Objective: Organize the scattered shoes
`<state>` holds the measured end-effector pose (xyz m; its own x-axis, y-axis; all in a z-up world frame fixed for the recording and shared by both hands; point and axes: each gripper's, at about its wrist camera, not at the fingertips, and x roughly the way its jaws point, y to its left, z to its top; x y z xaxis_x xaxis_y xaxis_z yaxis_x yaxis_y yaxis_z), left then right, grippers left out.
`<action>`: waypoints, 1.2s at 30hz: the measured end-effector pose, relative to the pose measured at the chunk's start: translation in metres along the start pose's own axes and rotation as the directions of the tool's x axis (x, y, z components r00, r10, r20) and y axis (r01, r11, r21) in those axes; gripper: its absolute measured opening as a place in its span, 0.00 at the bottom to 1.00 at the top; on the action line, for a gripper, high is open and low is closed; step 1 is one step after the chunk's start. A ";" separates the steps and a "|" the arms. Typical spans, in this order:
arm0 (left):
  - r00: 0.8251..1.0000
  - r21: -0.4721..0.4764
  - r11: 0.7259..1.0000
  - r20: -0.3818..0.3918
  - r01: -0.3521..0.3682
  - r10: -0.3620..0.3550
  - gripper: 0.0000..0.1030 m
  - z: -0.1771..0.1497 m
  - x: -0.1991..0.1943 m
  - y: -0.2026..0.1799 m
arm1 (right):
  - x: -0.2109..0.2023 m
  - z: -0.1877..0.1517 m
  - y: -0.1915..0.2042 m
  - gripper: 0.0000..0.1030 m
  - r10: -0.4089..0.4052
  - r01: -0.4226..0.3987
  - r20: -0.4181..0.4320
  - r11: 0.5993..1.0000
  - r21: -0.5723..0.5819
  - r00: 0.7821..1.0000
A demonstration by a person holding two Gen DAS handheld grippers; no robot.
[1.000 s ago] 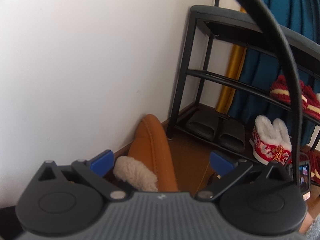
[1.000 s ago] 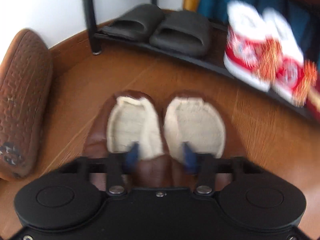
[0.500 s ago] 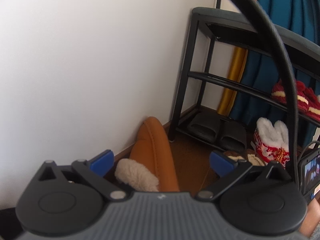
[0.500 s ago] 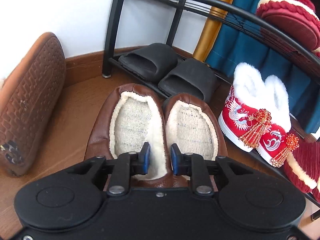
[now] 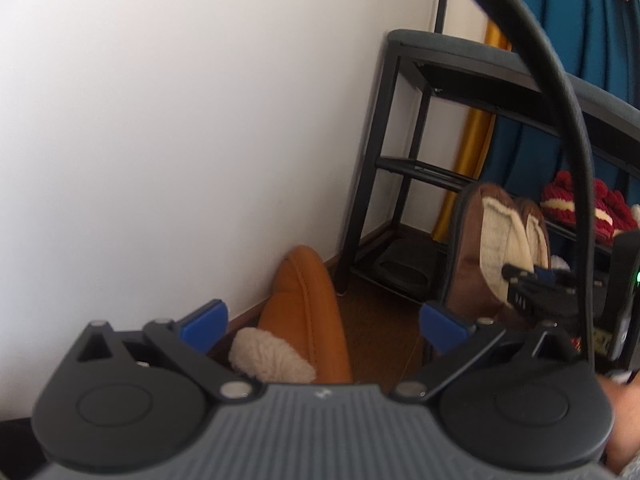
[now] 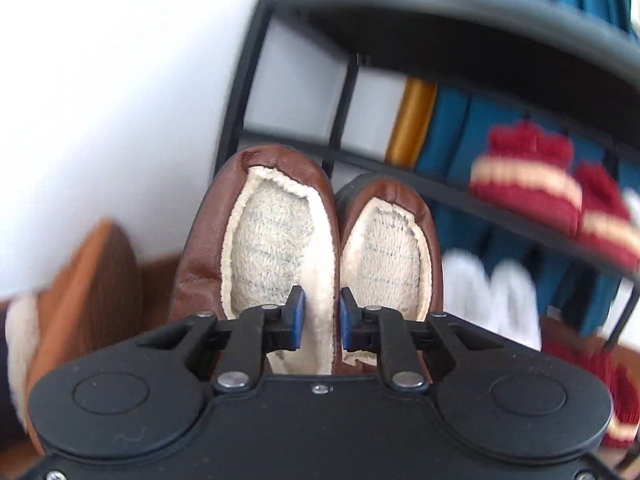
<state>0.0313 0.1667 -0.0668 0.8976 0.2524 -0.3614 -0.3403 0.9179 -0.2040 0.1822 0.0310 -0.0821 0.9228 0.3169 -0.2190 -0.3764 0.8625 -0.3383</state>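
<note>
The left gripper point(image 5: 322, 322), black with blue pads, points slightly downward with its jaws spread wide and nothing between them. The right gripper point(image 6: 320, 318), of the same build, has just been closing its jaws and pinches the adjoining inner walls of a pair of brown leather fleece-lined slippers point(image 6: 280, 240), holding them aloft.

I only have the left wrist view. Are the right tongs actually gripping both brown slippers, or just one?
Observer: Both. The right tongs, which have just been closing, pinch the two touching inner walls of the brown slippers together.
Operator: What's directly ahead of them?
Observer: The black shoe rack; its middle rail crosses just behind the slipper toes.
Operator: Anything already on that middle shelf?
Observer: Red knitted slippers sit to the right, blurred; the left part behind the toes looks free.
</note>
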 end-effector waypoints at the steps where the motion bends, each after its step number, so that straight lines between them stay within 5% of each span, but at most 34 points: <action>1: 1.000 -0.004 1.000 0.003 0.000 0.000 1.00 0.000 -0.001 0.000 | -0.002 0.013 0.000 0.17 -0.004 0.005 0.035 1.000 -0.004 0.999; 8: 0.999 -0.025 1.000 0.035 -0.001 0.002 1.00 0.004 -0.010 0.005 | 0.034 0.087 0.000 0.15 -0.061 0.066 0.130 0.997 -0.028 0.990; 13: 0.999 -0.055 0.998 0.036 -0.001 0.003 1.00 0.009 -0.013 0.011 | 0.114 0.130 0.000 0.10 -0.054 0.056 0.029 0.996 -0.069 0.998; 14: 0.999 -0.062 0.998 0.036 -0.001 0.003 1.00 0.010 -0.014 0.012 | 0.142 0.136 0.000 0.10 -0.033 0.030 -0.057 0.998 -0.053 0.998; 19: 0.999 -0.091 0.996 0.033 -0.002 0.005 1.00 0.015 -0.015 0.017 | 0.177 0.139 -0.017 0.11 -0.038 0.049 -0.145 0.996 0.069 0.989; 33: 0.999 -0.083 0.997 0.045 0.000 0.004 1.00 0.015 -0.016 0.017 | 0.174 0.129 -0.012 0.12 -0.078 0.078 -0.137 0.997 -0.001 0.987; 35: 0.999 -0.076 0.997 0.046 0.000 0.003 1.00 0.014 -0.016 0.016 | 0.167 0.128 -0.010 0.19 -0.072 0.073 -0.100 0.997 0.011 0.992; 36: 0.999 -0.073 0.997 0.046 0.001 0.003 1.00 0.014 -0.016 0.015 | 0.163 0.126 -0.008 0.35 -0.064 0.064 -0.079 0.998 -0.001 0.995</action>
<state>0.0161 0.1812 -0.0511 0.9085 0.2689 -0.3198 -0.3595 0.8932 -0.2702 0.3458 0.1259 0.0002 0.9357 0.2289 -0.2683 -0.3165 0.8808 -0.3521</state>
